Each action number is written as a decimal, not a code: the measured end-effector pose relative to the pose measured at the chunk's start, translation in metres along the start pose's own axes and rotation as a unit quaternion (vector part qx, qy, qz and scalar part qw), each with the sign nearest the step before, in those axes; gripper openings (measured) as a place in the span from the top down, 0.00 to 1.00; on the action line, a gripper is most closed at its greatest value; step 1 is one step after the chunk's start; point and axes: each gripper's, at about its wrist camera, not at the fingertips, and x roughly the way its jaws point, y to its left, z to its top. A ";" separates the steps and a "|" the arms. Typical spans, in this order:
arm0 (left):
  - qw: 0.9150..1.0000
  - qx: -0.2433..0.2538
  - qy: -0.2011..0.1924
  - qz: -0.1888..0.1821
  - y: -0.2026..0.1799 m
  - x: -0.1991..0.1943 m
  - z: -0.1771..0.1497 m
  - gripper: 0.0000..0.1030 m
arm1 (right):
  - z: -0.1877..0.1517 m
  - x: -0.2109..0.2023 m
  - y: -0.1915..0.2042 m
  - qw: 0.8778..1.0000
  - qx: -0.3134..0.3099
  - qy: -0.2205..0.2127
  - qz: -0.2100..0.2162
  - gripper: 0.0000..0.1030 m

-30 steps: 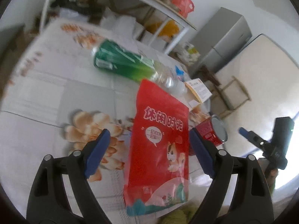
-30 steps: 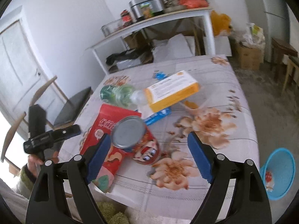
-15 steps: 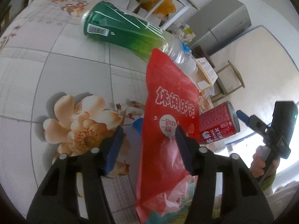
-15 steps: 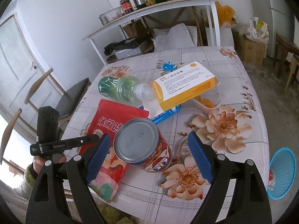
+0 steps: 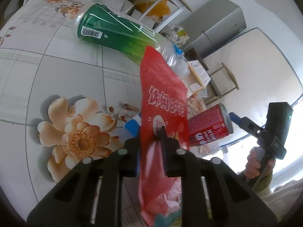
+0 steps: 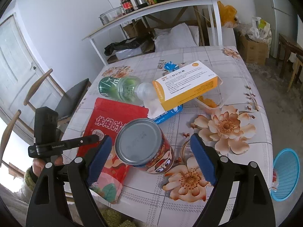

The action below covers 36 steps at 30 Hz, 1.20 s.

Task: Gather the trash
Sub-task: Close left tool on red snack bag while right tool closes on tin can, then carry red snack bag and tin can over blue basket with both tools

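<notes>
My left gripper [image 5: 151,138] is shut on a red snack bag [image 5: 162,98], pinching it on edge above the floral tablecloth; the bag also shows in the right wrist view [image 6: 111,132] with the left gripper [image 6: 94,138] at it. A red milk can [image 6: 144,147] lies on its side between the open fingers of my right gripper [image 6: 151,158]; it also shows in the left wrist view [image 5: 208,126]. A green plastic bottle [image 5: 117,32] lies behind the bag. An orange-and-white box [image 6: 189,83] rests over a blue wrapper [image 6: 166,113].
A blue basket [image 6: 286,172] stands on the floor to the right of the table [image 6: 217,60]. A chair [image 6: 72,98] is at the table's left side. A white shelf [image 6: 151,9] with jars stands behind. A small blue packet [image 6: 170,65] lies farther back.
My left gripper moved in and closed on the red snack bag, tilting it up on edge. My right gripper came closer around the can and stays open.
</notes>
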 end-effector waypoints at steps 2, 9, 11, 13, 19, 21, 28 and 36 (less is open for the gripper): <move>1.000 -0.003 -0.006 -0.006 0.002 -0.004 -0.001 0.90 | 0.000 0.000 0.001 1.000 -0.002 -0.002 0.001 0.20; 0.998 -0.029 -0.039 -0.040 0.009 -0.026 -0.005 0.98 | -0.002 0.002 0.008 1.000 -0.026 -0.005 -0.006 0.20; 0.997 -0.038 -0.050 -0.048 0.011 -0.031 -0.005 0.99 | -0.002 0.003 0.011 0.999 -0.033 -0.005 -0.010 0.20; 0.995 -0.049 -0.063 -0.062 0.013 -0.038 -0.004 1.00 | -0.002 0.006 0.013 0.999 -0.040 -0.004 -0.013 0.20; 0.990 -0.067 -0.080 -0.092 0.018 -0.043 -0.005 1.00 | -0.004 0.021 0.016 0.999 -0.047 0.005 -0.022 0.20; 0.991 -0.066 -0.079 -0.090 0.018 -0.042 -0.006 1.00 | -0.005 0.026 0.015 0.999 -0.048 0.010 -0.024 0.20; 0.991 -0.064 -0.077 -0.090 0.017 -0.041 -0.007 1.00 | -0.011 0.041 0.026 0.995 -0.078 0.021 -0.052 0.20; 0.990 -0.061 -0.081 -0.096 0.016 -0.040 -0.004 1.00 | -0.017 0.054 0.030 0.991 -0.098 0.035 -0.079 0.20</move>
